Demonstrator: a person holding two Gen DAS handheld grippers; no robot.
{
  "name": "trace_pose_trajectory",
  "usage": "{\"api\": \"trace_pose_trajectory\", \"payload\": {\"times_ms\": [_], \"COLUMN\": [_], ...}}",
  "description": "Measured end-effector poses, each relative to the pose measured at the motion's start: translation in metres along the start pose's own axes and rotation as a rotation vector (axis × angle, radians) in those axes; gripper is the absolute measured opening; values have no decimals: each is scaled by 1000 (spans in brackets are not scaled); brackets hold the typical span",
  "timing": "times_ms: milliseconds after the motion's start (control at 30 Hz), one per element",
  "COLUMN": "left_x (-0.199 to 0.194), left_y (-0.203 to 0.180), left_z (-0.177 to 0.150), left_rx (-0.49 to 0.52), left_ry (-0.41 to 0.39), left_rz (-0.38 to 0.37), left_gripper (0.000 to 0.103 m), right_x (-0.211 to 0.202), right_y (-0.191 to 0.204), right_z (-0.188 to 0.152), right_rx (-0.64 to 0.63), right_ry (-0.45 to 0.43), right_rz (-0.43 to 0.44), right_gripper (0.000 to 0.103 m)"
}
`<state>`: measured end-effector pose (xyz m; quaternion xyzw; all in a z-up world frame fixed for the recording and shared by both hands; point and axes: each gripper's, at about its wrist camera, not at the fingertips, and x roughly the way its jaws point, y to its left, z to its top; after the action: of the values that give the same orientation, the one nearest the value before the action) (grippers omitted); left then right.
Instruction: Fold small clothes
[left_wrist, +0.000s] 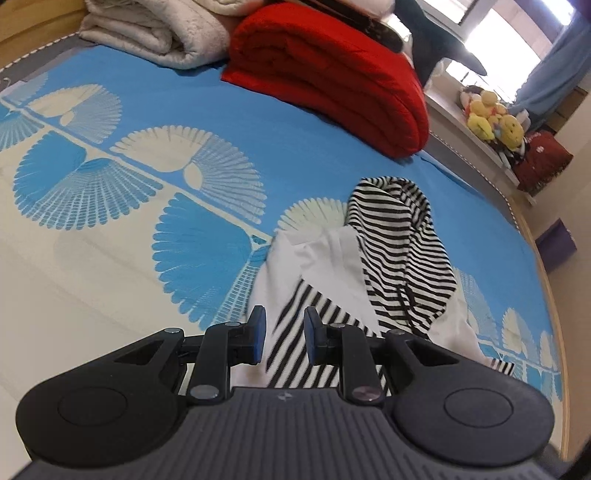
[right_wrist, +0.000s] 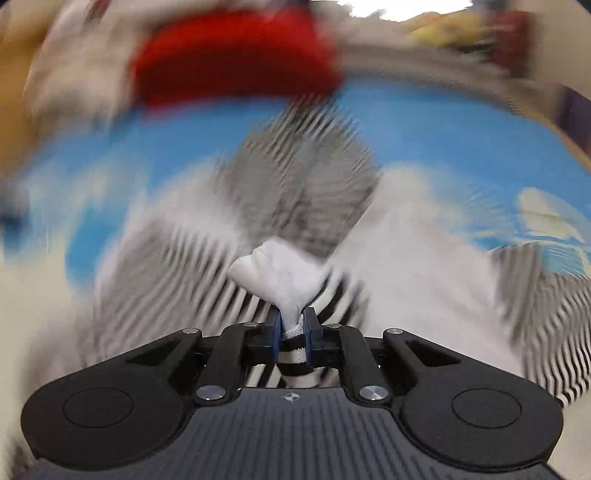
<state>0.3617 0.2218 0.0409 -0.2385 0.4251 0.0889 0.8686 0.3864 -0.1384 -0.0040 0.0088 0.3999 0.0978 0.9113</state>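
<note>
While the right hand-held gripper (right_wrist: 292, 332) pinches a bunched white and striped edge of the hooded striped garment (left_wrist: 391, 254), which lies rumpled on the bed's blue fan-patterned sheet (left_wrist: 155, 221), our left hand-held gripper (left_wrist: 284, 334) hovers over striped cloth, jaws narrowly apart and empty. We judge a fold is just starting; next we need a left grasp on the matching edge.
</note>
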Motion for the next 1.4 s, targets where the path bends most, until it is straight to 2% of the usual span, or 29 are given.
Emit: {"api": "trace_pose_trajectory", "payload": {"times_ms": [67,100,167,267,333,400,433,567,667,700,733,767,800,833,900,967,1033,1067,1133,1167,1200,1233,1267,1333,1400], "left_x": [1,2,5,11,14,17,18,23,26,27,28,28,29,29,31,32,34,35,38,41,43,46,48,52,54], "left_y": [-5,-7,-12,-19,-21,-23,-23,-28,-30,-31,-30,-31,-31,-31,-31,-32,-32,-32,-34,-36,-37,-38,-39,-41,-42], "left_z": [-3,-4,-8,-15,-18,-20,-21,-24,-25,-25,-26,-26,-26,-26,-27,-27,-28,-30,-34,-37,-39,-42,-45,-50,-54], "left_rx": [19,26,45,72,80,85,88,104,116,117,118,118,120,122,128,134,142,148,164,176,185,196,208,225,232], "left_ry": [9,14,28,53,61,68,69,81,87,89,91,93,94,97,103,106,111,117,132,145,156,166,177,191,203], "left_rz": [-11,-17,-26,-20,-12,-5,-3,1,2,3,4,4,3,2,-1,-4,-5,-6,-11,-12,-12,-12,-13,-16,-28], "left_gripper": [23,23,23,23,23,23,23,23,23,23,23,23,23,23,23,23,23,23,23,23,23,23,23,23,23], "right_x": [-18,-22,-18,2,8,12,14,23,29,31,32,34,34,34,21,-4,-31,-37,-34,-25,-14,0,8,7,1], "right_y": [-34,-51,-89,-132,-144,-149,-151,-157,-158,-156,-155,-152,-151,-150,-147,-135,-124,-123,-129,-134,-140,-147,-153,-157,-151], "right_z": [5,2,-13,-42,-50,-49,-48,-54,-59,-60,-58,-56,-55,-52,-40,-19,-4,-3,-9,-14,-21,-28,-36,-43,-36], "right_rx": [166,248,430,667,729,755,769,840,849,839,827,813,800,796,781,690,613,608,634,651,663,675,693,710,664], "right_ry": [-74,-76,0,180,212,212,211,278,302,300,295,290,285,268,173,3,-161,-188,-150,-87,-3,105,165,153,88], "right_rz": [-53,-81,-153,-156,-125,-91,-87,-147,-153,-156,-162,-169,-173,-168,-136,-59,-23,-32,-109,-169,-225,-279,-319,-345,-287], "right_gripper": [11,12,15,15,19,39,43,45,45,42,37,17,7,7,6,6,6,6,6,7,12,13,13,13,17]}}
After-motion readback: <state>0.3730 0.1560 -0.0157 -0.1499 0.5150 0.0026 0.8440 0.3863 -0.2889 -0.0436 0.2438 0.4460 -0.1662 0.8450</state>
